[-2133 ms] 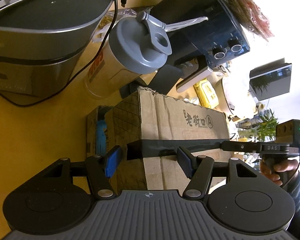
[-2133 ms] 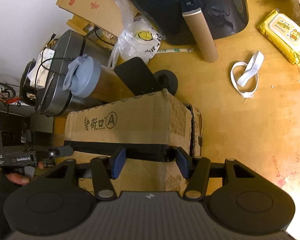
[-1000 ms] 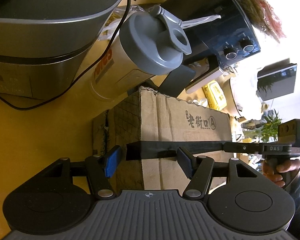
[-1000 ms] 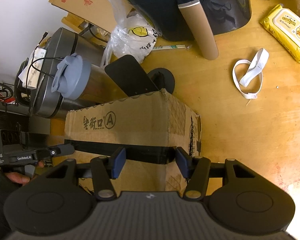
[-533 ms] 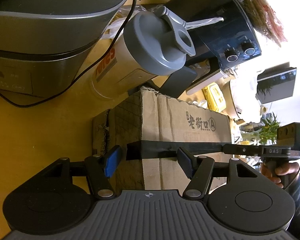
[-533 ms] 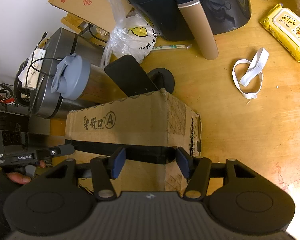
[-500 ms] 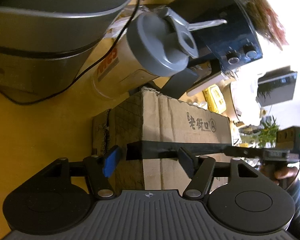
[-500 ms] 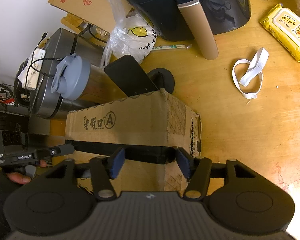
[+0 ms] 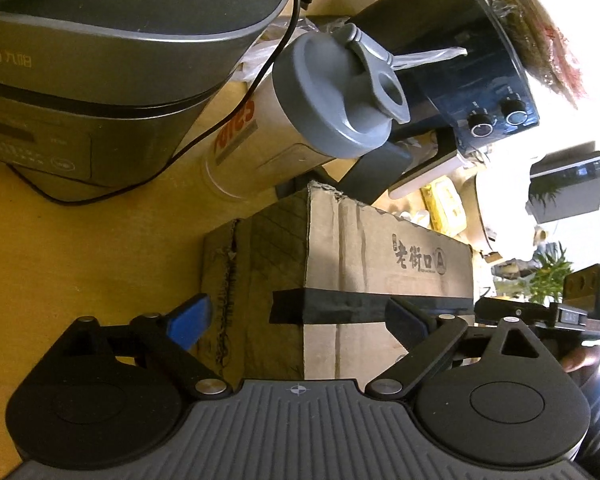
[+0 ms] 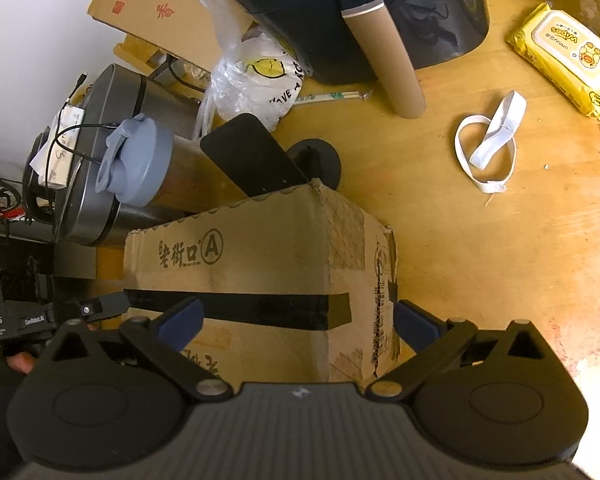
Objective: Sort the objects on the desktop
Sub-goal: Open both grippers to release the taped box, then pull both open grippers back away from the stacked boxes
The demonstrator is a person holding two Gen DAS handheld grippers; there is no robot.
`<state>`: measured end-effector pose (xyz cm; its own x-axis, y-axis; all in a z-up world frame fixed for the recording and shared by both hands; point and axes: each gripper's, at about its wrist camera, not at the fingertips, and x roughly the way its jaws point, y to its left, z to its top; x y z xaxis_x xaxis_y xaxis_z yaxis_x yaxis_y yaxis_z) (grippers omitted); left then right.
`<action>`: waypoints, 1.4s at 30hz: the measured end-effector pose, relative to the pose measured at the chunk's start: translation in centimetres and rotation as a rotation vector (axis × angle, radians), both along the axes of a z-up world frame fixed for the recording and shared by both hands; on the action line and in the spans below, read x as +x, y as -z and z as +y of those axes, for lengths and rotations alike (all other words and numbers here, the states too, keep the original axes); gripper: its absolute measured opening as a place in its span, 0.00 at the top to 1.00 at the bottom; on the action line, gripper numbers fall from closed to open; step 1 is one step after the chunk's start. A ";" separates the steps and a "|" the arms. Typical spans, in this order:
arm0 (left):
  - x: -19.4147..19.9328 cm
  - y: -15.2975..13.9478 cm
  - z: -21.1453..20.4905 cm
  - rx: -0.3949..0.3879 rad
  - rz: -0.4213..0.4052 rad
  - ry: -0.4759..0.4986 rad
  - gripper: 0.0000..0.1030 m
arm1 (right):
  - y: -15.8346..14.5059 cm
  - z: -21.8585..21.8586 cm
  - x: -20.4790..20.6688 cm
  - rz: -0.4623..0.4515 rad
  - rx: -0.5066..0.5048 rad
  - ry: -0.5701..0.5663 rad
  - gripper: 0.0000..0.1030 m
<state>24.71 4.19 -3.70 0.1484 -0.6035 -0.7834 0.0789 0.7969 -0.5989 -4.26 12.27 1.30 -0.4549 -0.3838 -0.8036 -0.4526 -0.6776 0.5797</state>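
Note:
A cardboard box (image 9: 380, 264) sealed with black tape stands on the wooden table; it also shows in the right wrist view (image 10: 260, 264). My left gripper (image 9: 300, 320) is open, its blue-padded fingers spread wide around one end of the box. My right gripper (image 10: 296, 320) is open too, its fingers spread around the other end. Each gripper shows at the edge of the other's view. A shaker bottle with a grey lid (image 9: 332, 96) stands just behind the box, also in the right wrist view (image 10: 136, 160).
A grey rice cooker (image 9: 100, 60) with a black cable and a dark air fryer (image 10: 360, 8) stand behind the box. A black stand (image 10: 260, 160), a plastic bag (image 10: 256, 80), a white strap (image 10: 492, 140) and yellow wipes (image 10: 564, 56) lie on the table (image 10: 500, 260).
Both grippers have opened wide from their narrower grip on the box ends. The box has slid closer to the shaker bottle and rice cooker.

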 end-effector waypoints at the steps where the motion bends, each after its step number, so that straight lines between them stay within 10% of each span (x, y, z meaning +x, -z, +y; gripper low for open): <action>1: 0.0 0.0 0.0 -0.002 0.000 -0.001 0.08 | -0.1 0.0 0.1 0.000 0.001 0.002 0.00; 29: -5.6 -4.2 -1.5 0.115 -0.154 0.046 0.08 | -1.9 -1.6 5.3 0.044 0.041 0.045 0.00; 42: -11.1 -5.7 -2.7 0.216 -0.257 0.052 0.07 | -3.4 -5.6 10.1 0.096 0.228 0.039 0.00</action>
<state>13.63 1.46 1.96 0.3310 -0.4393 -0.8351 0.2497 0.8942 -0.3714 5.79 6.64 4.75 -0.5444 -0.1779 -0.8197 -0.4309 -0.7791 0.4553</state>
